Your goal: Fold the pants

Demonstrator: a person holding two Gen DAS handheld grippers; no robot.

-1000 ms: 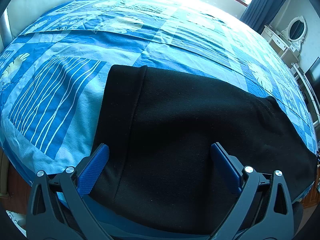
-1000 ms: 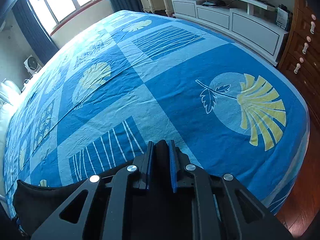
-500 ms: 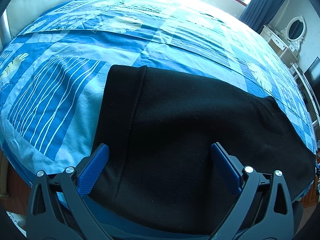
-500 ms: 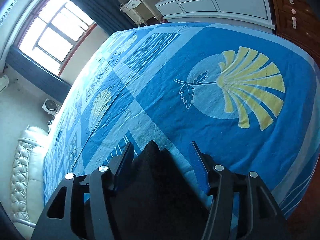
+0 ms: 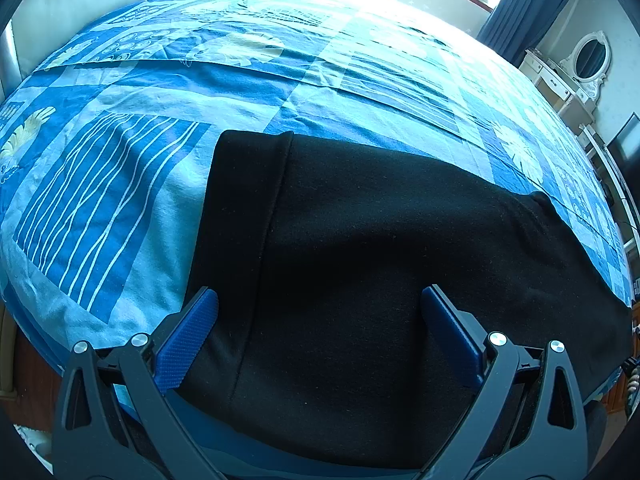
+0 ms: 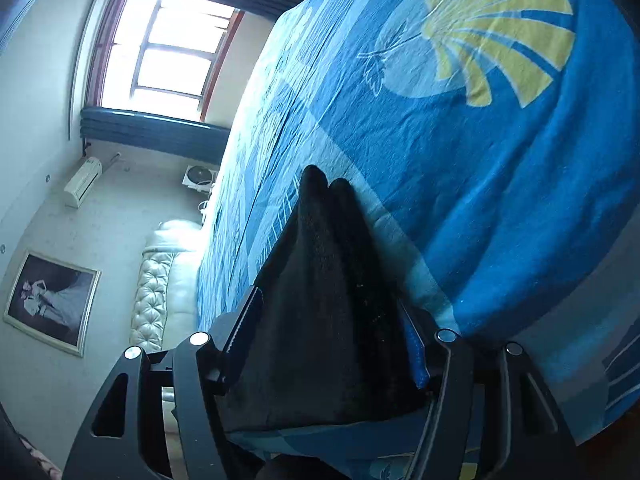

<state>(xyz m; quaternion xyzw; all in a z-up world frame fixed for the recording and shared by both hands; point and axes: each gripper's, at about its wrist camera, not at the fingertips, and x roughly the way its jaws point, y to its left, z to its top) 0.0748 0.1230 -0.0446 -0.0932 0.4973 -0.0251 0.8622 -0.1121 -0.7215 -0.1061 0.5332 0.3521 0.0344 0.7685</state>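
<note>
Flat on the blue patterned bed point(image 5: 152, 216), the black pants point(image 5: 380, 272) lie along its near edge, waistband end toward the headboard point(image 5: 84, 4) side. Left tongs point(image 5: 318, 332) hover wide apart over them. Right tongs point(image 6: 328, 344) are spread too, a bunched fabric peak between the fingers.

Plain black fabric pants point(image 5: 380, 264) are showing no print ahead of the left gripper, whose textured pads point(image 5: 188, 334) are showing royal blue on dark grey arms. Beyond them, the patchwork bedspread point(image 5: 132, 184) is displaying blue and pale-blue squares, white stripes and cream-yellow leaves; ahead of the right gripper it is showing a yellow fan leaf point(image 6: 500, 36).
</note>
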